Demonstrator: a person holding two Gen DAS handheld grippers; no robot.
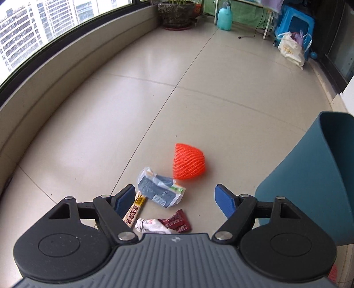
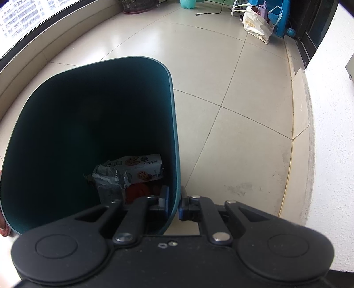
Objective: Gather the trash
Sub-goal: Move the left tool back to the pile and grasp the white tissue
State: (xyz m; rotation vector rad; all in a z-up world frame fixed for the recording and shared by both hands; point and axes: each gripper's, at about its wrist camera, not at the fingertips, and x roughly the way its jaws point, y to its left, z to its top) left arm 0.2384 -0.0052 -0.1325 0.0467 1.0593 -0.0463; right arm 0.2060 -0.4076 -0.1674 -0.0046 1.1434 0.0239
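Loose trash lies on the tiled floor in the left wrist view: an orange foam net (image 1: 189,162), a grey-blue wrapper (image 1: 160,188), a dark red wrapper (image 1: 177,223), a crumpled white wrapper (image 1: 147,225) and a yellow-and-red strip (image 1: 135,210). My left gripper (image 1: 176,200) hovers over them, open, its jaws wide apart with nothing between them. The teal bin (image 1: 309,183) stands just to its right. In the right wrist view my right gripper (image 2: 174,205) is shut on the bin's rim (image 2: 174,155), one pad inside the wall and one outside. Inside the bin lie a biscuit box (image 2: 141,168) and a silver wrapper (image 2: 108,177).
A low wall under a window (image 1: 44,88) runs along the left. At the far end stand a plant pot (image 1: 177,13), a turquoise bottle (image 1: 224,17), a blue stool (image 1: 294,24) and a cream bag (image 1: 289,49). A white wall and raised step (image 2: 309,133) run along the right.
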